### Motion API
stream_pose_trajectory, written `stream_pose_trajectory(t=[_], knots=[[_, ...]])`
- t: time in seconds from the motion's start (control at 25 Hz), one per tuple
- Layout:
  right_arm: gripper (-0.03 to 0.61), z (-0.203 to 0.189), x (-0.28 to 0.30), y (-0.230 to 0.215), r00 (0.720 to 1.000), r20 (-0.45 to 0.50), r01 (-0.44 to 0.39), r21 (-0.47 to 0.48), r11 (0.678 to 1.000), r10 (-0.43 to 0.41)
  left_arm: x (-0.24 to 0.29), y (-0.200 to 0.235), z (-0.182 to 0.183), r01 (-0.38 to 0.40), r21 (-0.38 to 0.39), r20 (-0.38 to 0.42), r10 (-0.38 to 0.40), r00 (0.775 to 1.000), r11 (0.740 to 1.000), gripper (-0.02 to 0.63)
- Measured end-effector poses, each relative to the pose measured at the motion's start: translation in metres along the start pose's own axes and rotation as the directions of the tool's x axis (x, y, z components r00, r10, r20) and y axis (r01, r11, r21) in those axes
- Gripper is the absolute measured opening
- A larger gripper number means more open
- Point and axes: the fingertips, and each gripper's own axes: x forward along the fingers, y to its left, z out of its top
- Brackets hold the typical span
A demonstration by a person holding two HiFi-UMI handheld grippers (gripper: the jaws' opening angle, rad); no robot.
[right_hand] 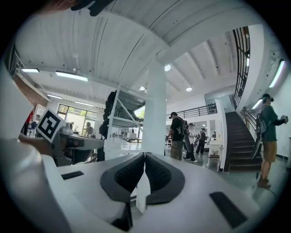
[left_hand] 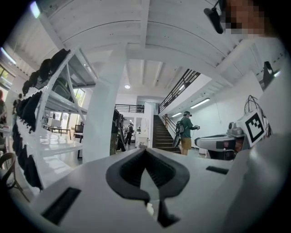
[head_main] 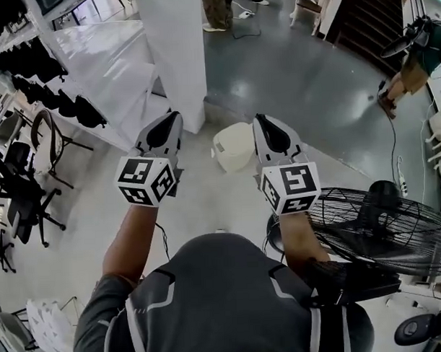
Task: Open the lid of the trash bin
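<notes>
Approach is judged the step in hand: left claw (head_main: 168,118) and right claw (head_main: 265,120) are closed tight on nothing, so the cream plastic trash bin (head_main: 236,158), on the floor (head_main: 207,201) ahead between them, should be neared squarely before its lid (head_main: 231,138) is caught.

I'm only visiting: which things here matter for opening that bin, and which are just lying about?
For the job:
- bin, on the floor ahead
- left hand-held gripper, shut, empty
- right hand-held gripper, shut, empty

Just about:
- fan
- pillar
- shelf
- chair
</notes>
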Motion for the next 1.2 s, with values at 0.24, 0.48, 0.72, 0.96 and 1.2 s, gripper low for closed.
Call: stream_pose_trajectory(t=[0.24,0.48,0.72,0.96,1.2], knots=[[0.028,-0.005,-0.005,-0.006,1.0,0.016,-0.017,-0.011,1.0,0.017,0.03,-0.019,-0.012,0.021,-0.017,-0.013,-0.022,1.0,1.0,0.009],[0.028,-0.006,0.014,-0.027,0.999,0.01,0.036,-0.001,0.999,-0.036,0.063,-0.01,-0.009,0.078,-0.002,-0.025,-0.078,0.997,0.997,0.009],[0.028,-0.012,0.036,-0.059,0.989,-0.006,0.145,0.005,0.989,-0.145,0.103,0.013,-0.017,0.154,-0.026,-0.038,-0.155,0.987,0.988,0.009],[0.028,-0.016,0.07,-0.096,0.961,-0.024,0.274,0.018,0.961,-0.274,0.154,0.057,-0.016,0.23,-0.036,-0.042,-0.232,0.972,0.972,0.009],[0.028,-0.011,0.098,-0.112,0.933,-0.036,0.358,0.011,0.934,-0.357,0.197,0.087,-0.008,0.304,-0.035,-0.031,-0.305,0.952,0.952,0.009]])
